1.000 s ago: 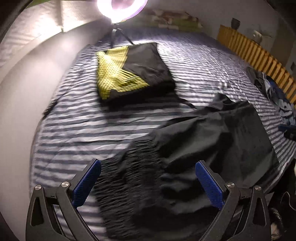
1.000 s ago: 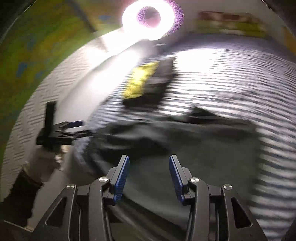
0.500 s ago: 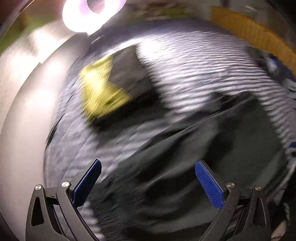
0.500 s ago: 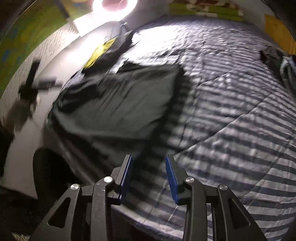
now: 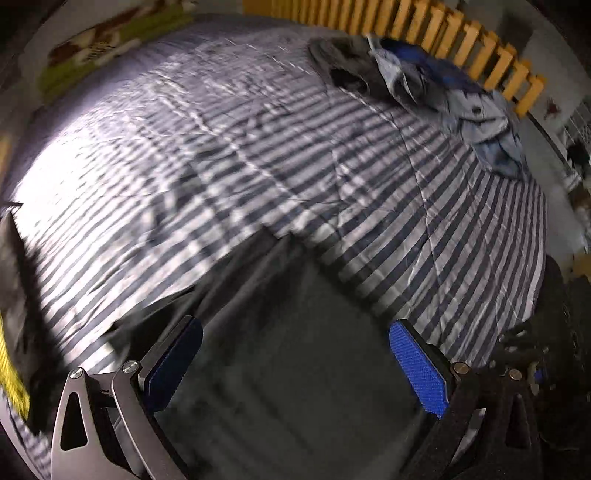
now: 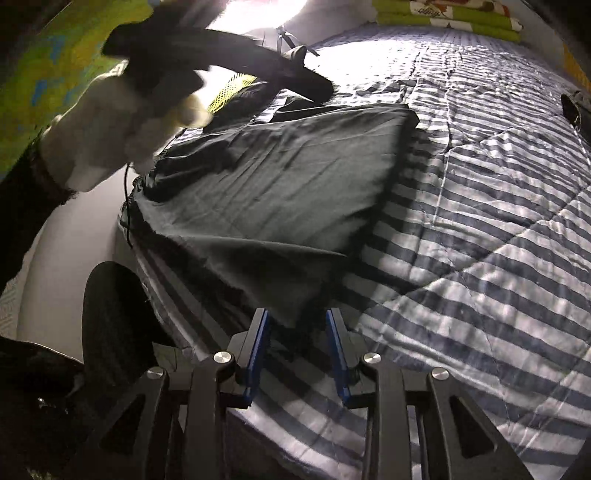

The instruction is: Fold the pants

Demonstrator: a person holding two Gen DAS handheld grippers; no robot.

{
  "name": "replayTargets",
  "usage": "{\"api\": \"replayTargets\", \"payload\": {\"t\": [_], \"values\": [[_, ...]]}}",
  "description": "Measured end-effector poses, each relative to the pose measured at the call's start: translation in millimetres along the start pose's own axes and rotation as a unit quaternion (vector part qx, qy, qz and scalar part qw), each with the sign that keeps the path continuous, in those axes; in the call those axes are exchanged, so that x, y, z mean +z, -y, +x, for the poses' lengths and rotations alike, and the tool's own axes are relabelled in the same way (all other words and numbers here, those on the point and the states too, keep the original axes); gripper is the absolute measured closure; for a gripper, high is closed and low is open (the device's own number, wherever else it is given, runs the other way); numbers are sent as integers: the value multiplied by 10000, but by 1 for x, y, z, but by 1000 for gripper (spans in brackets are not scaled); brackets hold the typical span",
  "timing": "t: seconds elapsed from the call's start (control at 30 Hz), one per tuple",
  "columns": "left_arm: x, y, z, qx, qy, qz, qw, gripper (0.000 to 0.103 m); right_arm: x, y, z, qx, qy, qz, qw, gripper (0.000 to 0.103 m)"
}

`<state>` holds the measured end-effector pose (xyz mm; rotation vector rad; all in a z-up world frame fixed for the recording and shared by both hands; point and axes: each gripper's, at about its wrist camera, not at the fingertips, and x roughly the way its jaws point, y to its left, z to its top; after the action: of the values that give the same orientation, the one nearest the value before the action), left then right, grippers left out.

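The black pants (image 6: 280,177) lie spread on the striped bedcover (image 6: 480,240), near its left edge. My right gripper (image 6: 298,332) is low at their near corner. That corner sits between the blue pads (image 6: 258,347), which are closing with a gap still showing. My left gripper (image 5: 295,354) hovers wide open over the dark cloth of the pants (image 5: 288,387), nothing between its fingers. In the right wrist view a gloved hand (image 6: 122,122) carries the left gripper, blurred, above the pants' far end.
A folded black and yellow garment (image 6: 232,88) lies beyond the pants, near a ring light (image 6: 258,11). A heap of blue and grey clothes (image 5: 443,85) sits by the yellow slatted rail (image 5: 461,40). Green folded blankets (image 6: 443,14) lie at the bed's head.
The left gripper swung sideways from the yellow garment's side across the pants, still open. The right gripper came down to the pants' near corner and its jaws narrowed.
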<state>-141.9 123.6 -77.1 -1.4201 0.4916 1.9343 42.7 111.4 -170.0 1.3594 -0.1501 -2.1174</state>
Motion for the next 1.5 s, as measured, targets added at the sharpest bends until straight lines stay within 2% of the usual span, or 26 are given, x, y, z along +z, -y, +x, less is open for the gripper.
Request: {"api": "replayTargets", "payload": {"t": [0.07, 0.1, 0.2, 0.23, 0.33, 0.5, 0.53, 0.57, 0.67, 0.77, 0.8, 0.87, 1.03, 1.23, 1.33, 1.4, 1.43, 1.47, 1.5], "values": [[8, 0, 15, -81, -119, -83, 9999, 2, 2, 2, 2, 40, 13, 5, 10000, 76], [11, -1, 22, -139, -170, -157, 9996, 3, 2, 3, 3, 97, 16, 5, 10000, 82], [19, -9, 36, -220, -195, -359, 9989, 10, 2, 5, 4, 211, -20, 24, 9998, 87], [20, -9, 39, -176, -206, -340, 9991, 10, 1, 5, 5, 229, -25, 25, 9997, 88], [23, -9, 50, 108, -287, -288, 9991, 24, 1, 5, 8, 279, -59, 16, 9996, 90], [34, -5, 48, 147, -239, -50, 9996, 24, 1, 5, 6, 294, -86, -37, 9995, 90], [36, -4, 51, 105, -275, 2, 9996, 34, 2, 4, 6, 302, -90, -35, 9995, 90], [39, -1, 55, 49, -343, 64, 9994, 55, 2, 4, 6, 305, -88, -43, 9995, 90], [43, -1, 59, 32, -416, 164, 9990, 90, 3, 2, 6, 308, -87, -70, 9995, 90], [44, -2, 56, 50, -385, 197, 9991, 98, 2, 5, 6, 351, -87, -53, 9993, 93], [44, -3, 55, 74, -371, 209, 9991, 99, 2, 6, 6, 362, -82, -48, 9993, 100], [43, -5, 54, 124, -335, 222, 9991, 99, 2, 9, 5, 424, -67, 6, 9991, 101], [42, -12, 56, 133, -348, 170, 9992, 99, -6, 8, -8, 426, 75, 68, 9990, 102], [41, -14, 53, 133, -331, 171, 9992, 99, -21, 8, -20, 644, -90, 73, 9979, 102], [43, -19, 45, 11, -295, -8, 9996, 93, -19, 11, -26, 580, -61, 10, 9983, 102], [40, -21, 28, 137, -128, 40, 9998, 62, -14, 20, -31, 650, -55, 225, 9976, 100], [36, -23, 14, 169, 24, 53, 9998, 36, -10, 24, -35, 588, -18, 273, 9979, 99], [32, -27, 0, 229, 207, 22, 9995, 24, -7, 27, -39, 514, 72, 288, 9982, 99], [24, -31, -16, 292, 397, -21, 9988, 24, -3, 31, -43, 414, 198, 317, 9984, 99]]}}
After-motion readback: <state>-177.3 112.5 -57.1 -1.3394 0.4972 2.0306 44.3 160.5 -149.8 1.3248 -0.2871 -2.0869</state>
